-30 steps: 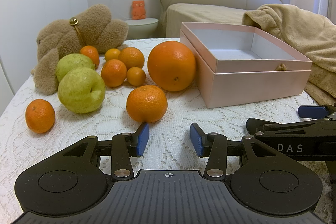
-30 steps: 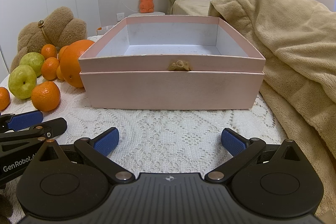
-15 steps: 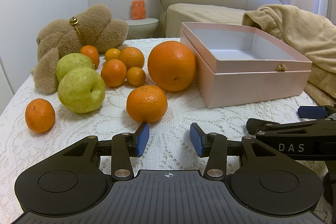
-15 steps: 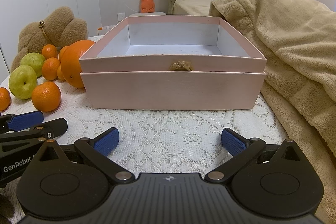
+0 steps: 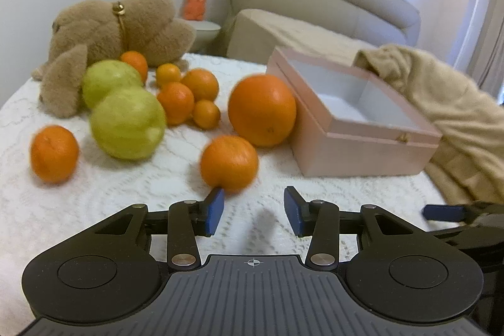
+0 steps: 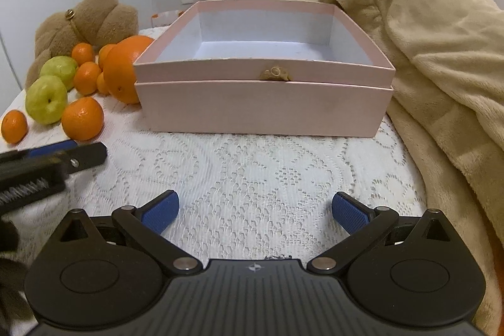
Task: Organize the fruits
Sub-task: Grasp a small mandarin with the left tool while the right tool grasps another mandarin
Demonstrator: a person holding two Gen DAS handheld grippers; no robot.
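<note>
Hovering low over the lace-covered table point(image 5: 132, 194), the left tool point(image 5: 253, 211) has its blue pads parted and holds nothing — a small orange point(image 5: 229, 163) sits just ahead of its left pad. Behind it lie a big orange point(image 5: 262, 110) touching the pink box point(image 5: 362, 153), two green fruits point(image 5: 127, 123), several smaller oranges point(image 5: 186, 93) and a plush bear point(image 5: 119, 27). The right tool point(image 6: 255, 210) is spread wide and holds nothing, facing the open box point(image 6: 264, 103) — a beige blanket point(image 6: 441, 59) lies beside it.
</note>
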